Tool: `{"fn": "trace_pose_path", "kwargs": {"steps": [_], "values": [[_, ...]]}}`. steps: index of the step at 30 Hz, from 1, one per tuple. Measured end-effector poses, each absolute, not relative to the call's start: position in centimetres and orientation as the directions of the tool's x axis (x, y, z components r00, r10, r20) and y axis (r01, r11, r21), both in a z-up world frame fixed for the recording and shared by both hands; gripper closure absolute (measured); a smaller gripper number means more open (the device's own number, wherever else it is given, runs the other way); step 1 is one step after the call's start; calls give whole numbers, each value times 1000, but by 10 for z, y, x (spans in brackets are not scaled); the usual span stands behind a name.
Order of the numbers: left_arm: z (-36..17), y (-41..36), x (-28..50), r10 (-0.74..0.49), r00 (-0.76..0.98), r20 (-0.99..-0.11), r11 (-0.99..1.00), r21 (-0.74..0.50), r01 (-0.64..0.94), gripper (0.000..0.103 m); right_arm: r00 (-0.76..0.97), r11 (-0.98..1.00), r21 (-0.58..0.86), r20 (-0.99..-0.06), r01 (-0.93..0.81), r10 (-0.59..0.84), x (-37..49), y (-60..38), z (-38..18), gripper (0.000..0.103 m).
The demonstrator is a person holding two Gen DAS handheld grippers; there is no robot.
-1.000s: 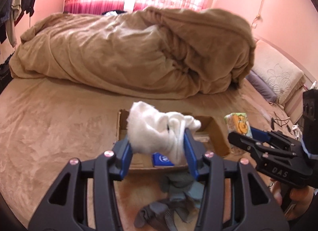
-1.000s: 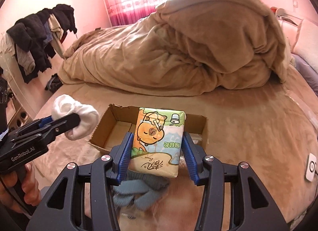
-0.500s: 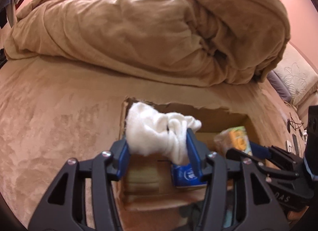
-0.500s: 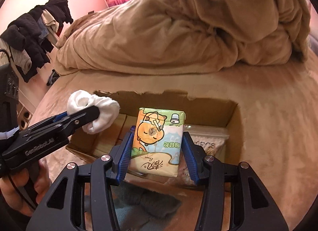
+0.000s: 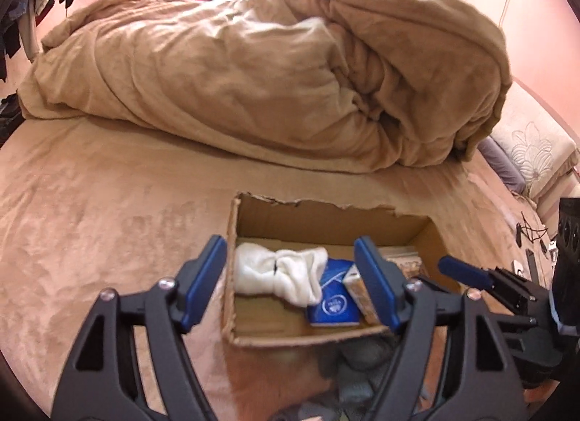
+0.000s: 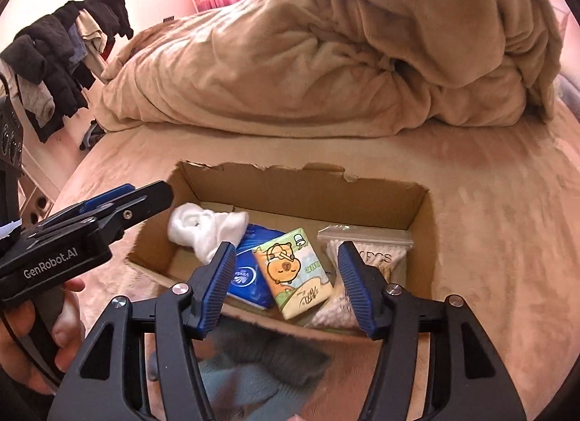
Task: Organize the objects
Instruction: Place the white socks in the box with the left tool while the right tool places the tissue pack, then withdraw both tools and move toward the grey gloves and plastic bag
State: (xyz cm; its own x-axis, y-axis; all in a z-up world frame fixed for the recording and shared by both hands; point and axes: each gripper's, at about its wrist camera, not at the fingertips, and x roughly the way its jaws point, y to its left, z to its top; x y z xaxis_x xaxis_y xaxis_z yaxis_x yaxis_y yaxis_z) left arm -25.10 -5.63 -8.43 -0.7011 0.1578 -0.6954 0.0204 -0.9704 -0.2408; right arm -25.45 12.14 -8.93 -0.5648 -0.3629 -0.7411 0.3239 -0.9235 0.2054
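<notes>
An open cardboard box sits on the tan bed. Inside lie a white sock bundle, a blue tissue pack, a cartoon tissue pack and a zip bag of cotton swabs. My left gripper hangs over the box's left part, jaws opening, the socks lying loose below it. My right gripper hovers over the near wall, jaws opening, the cartoon pack resting free in the box. The left gripper shows at left, with a hand on its handle.
A heaped tan duvet fills the back of the bed. Grey-blue socks lie in front of the box. Dark clothes hang at the left wall. A pillow and cables are at the right edge.
Both grippers came down over the box and opened. The white socks dropped from the left jaws and the cartoon tissue pack from the right jaws into the box.
</notes>
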Motion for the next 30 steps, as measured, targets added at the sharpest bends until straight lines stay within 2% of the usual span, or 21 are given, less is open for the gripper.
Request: {"fn": "trace_pose_path", "kwargs": {"steps": [7, 16, 30], "values": [[-50, -58, -210, 158, -738, -656, -970, -241, 6, 23, -610, -926, 189, -706, 327, -359, -219, 128, -56, 41], [-19, -54, -154, 170, -765, -622, -968, -251, -11, 22, -638, -931, 188, -684, 312, -352, -172, 142, -31, 41], [-27, -50, -91, 191, -760, -621, -962, -274, -18, 22, -669, -935, 162, -661, 317, -341, -111, 152, -22, 41]]}}
